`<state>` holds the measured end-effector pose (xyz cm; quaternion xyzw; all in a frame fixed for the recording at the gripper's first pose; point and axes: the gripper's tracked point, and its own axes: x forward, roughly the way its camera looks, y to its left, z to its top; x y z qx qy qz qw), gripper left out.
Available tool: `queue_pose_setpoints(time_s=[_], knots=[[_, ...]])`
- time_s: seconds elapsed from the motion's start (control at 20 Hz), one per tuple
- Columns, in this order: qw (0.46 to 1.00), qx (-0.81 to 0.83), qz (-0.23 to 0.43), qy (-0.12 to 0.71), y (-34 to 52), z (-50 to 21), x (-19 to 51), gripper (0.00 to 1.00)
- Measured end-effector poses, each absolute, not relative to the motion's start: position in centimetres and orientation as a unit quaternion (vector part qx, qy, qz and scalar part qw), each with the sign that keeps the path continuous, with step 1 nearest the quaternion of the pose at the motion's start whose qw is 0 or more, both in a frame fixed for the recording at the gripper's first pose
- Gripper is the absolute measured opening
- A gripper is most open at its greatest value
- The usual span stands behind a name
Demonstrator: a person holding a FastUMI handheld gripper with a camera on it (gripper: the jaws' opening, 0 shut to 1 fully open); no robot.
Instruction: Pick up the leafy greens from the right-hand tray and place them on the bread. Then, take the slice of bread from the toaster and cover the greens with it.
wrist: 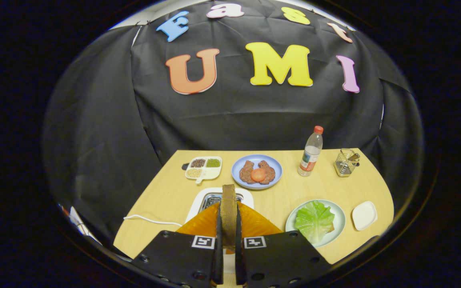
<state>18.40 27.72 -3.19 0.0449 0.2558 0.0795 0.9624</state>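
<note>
Bread (229,212), a brown slice standing on edge, sits clamped between the two fingers of the gripper (228,236), both pressing its flat faces; its top edge looks rough and dark. Just beyond it, on the near left part of the wooden table (166,200), stands the white toaster (214,198) with its metal slots showing, the slice raised above them, and a white cord (150,220) trails off to the left. To the near right a pale green plate (336,218) holds the leafy greens (314,220), a broad crinkled leaf lying over another slice of bread (331,228) whose edge peeks out at the right. A small white dish (364,215) lies just right of that plate. At the far side, a divided white tray (204,168) carries dark, green and pale grains in separate compartments; a blue plate (257,171) beside it holds two brown patties with a tomato slice (258,175) on top. Farther right stand a clear bottle (310,154) with a red cap and a wire mesh holder (345,162).
</note>
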Motion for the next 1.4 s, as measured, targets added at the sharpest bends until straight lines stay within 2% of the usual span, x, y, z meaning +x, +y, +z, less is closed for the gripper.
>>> queue_pose_setpoints(time_s=[0.25, 0.45, 0.85, 1.4], knots=[[0.965, 0.103, 0.087, 0.223, 24.5, 0.5, 17.0, 0.11], [0.966, 0.118, 0.057, 0.224, 19.3, -0.5, 17.4, 0.11], [0.95, 0.156, 0.002, 0.269, 11.0, -7.3, 20.3, 0.12], [0.924, 0.221, 0.026, 0.311, 6.4, -16.9, 23.2, 0.12]])
